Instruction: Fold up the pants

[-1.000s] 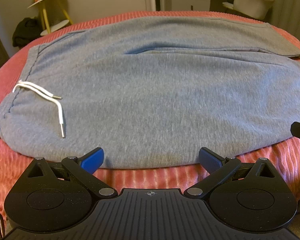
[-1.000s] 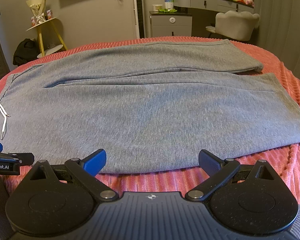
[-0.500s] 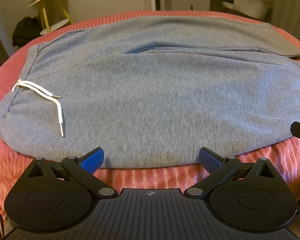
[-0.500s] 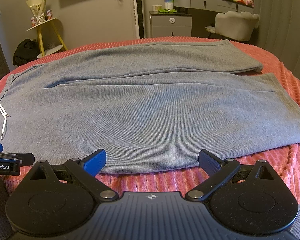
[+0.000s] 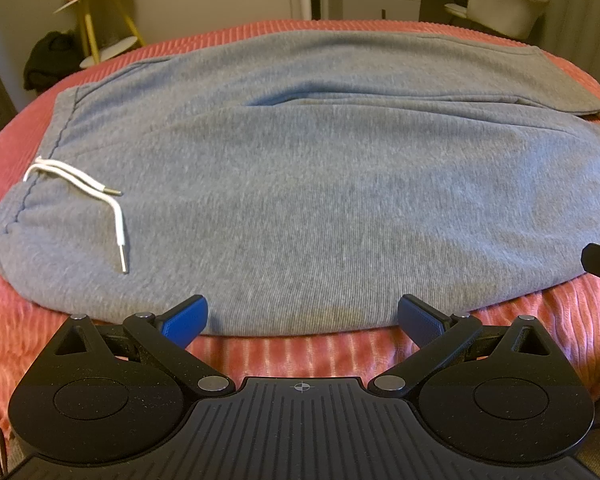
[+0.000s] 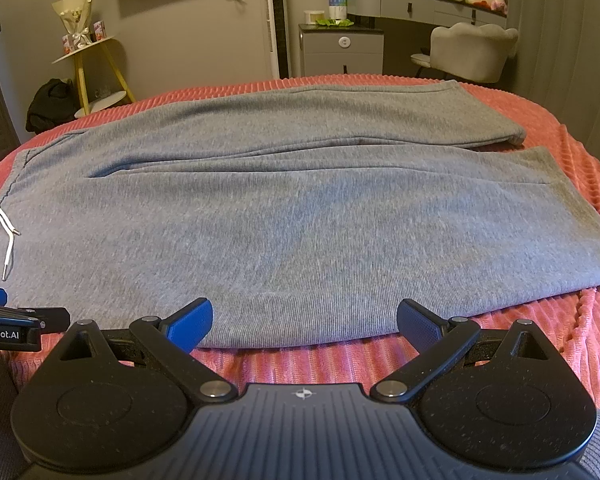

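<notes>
Each claw is black plastic with a ribbed grey body, silver pivot screws and a small crosshair mark; the left claw [image 5: 302, 318] has blue finger pads [image 5: 184, 320]. The right claw [image 6: 304, 322] looks the same; beside it, white lettering "nRobot.AI" [image 6: 0, 335] marks the left one's flank.

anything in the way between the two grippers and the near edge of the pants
Nothing visible. Both the left gripper and right gripper are open at the near edge of the grey pants, with only bare red bedspread between.

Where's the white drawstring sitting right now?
The white drawstring lies at the left side of the left wrist view, on the gray pants near the waistband, ahead-left of the left gripper.
</notes>
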